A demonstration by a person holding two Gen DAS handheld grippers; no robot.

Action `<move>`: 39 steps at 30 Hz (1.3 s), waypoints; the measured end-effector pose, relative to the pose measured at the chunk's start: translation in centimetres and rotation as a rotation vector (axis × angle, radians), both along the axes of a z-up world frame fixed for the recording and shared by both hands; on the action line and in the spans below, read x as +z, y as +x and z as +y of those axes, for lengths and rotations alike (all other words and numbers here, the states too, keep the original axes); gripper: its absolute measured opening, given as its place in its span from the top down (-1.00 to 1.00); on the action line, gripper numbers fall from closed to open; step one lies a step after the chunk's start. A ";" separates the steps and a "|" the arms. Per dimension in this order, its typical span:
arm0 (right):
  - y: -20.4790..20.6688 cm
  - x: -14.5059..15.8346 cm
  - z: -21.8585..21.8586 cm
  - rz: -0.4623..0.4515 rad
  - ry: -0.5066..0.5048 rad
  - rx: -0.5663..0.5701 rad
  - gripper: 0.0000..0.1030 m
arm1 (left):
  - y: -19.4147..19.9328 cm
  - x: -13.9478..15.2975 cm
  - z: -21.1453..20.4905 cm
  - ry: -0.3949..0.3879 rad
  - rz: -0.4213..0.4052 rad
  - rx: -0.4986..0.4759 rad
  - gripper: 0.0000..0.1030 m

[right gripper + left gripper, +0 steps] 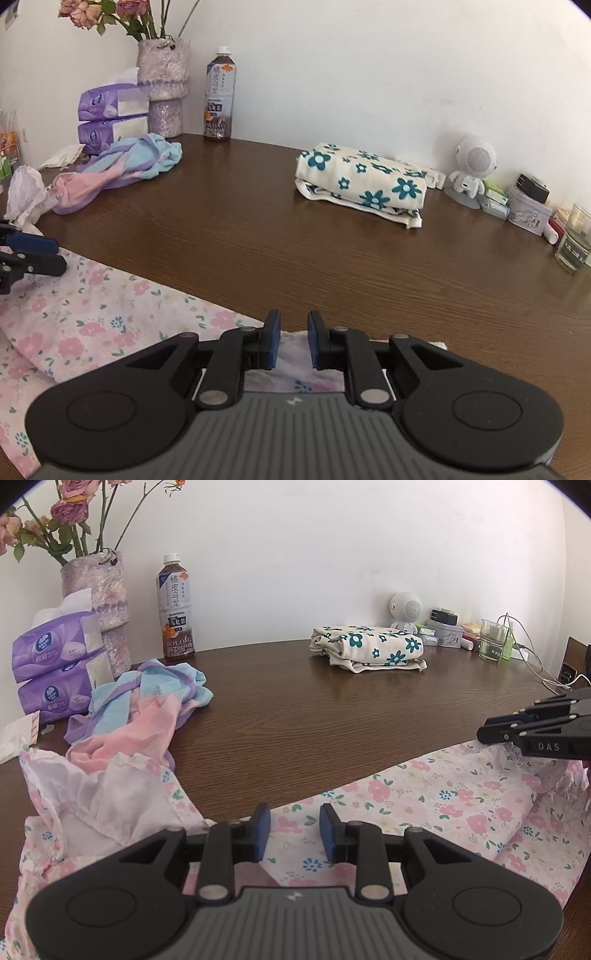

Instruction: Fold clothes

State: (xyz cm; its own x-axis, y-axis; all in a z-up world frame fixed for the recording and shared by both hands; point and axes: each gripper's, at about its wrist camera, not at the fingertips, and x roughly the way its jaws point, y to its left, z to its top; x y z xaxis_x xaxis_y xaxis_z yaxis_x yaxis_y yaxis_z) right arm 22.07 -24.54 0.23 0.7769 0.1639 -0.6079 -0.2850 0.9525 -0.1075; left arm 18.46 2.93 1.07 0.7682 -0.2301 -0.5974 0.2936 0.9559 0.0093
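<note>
Both grippers open | floral garment (424,797) at table (258,236) near edge

A thin white cotton garment printed with pink and blue flowers (436,797) lies spread along the near edge of the brown wooden table (332,716), its ruffled end bunched up. A crumpled pink, blue and purple mesh garment (147,701) sits behind. A cream cloth with teal flowers (364,182) rests folded.

A home: wooden table (332,709) with vase (98,602) (dried roses), tissues (51,664).
</note>
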 end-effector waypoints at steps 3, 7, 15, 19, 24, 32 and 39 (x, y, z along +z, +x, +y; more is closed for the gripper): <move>-0.4 -0.2 -1.4 -0.003 0.001 -0.038 0.72 | 0.0 0.0 0.0 -0.001 0.000 0.000 0.46; -0.9 -0.6 -3.2 -0.001 0.000 -0.087 0.72 | 0.0 0.0 0.0 0.000 0.000 0.000 0.46; -1.6 -0.8 -4.7 -0.010 0.001 -0.137 0.72 | 0.1 0.0 0.0 0.003 -0.001 0.000 0.46; -1.6 -0.5 -4.7 -0.008 0.004 -0.137 0.71 | 0.1 0.0 0.0 0.003 -0.002 0.001 0.46; -3.3 1.6 -4.1 -0.065 0.045 -0.107 0.72 | -0.4 0.4 0.0 -0.013 -0.017 -0.010 0.23; -4.3 3.5 0.3 -0.066 0.041 0.009 0.72 | -3.6 3.4 0.7 -0.025 -0.102 -0.050 0.23; -4.4 4.1 9.2 -0.047 0.037 0.229 0.72 | -6.6 5.1 7.3 -0.014 -0.125 0.083 0.23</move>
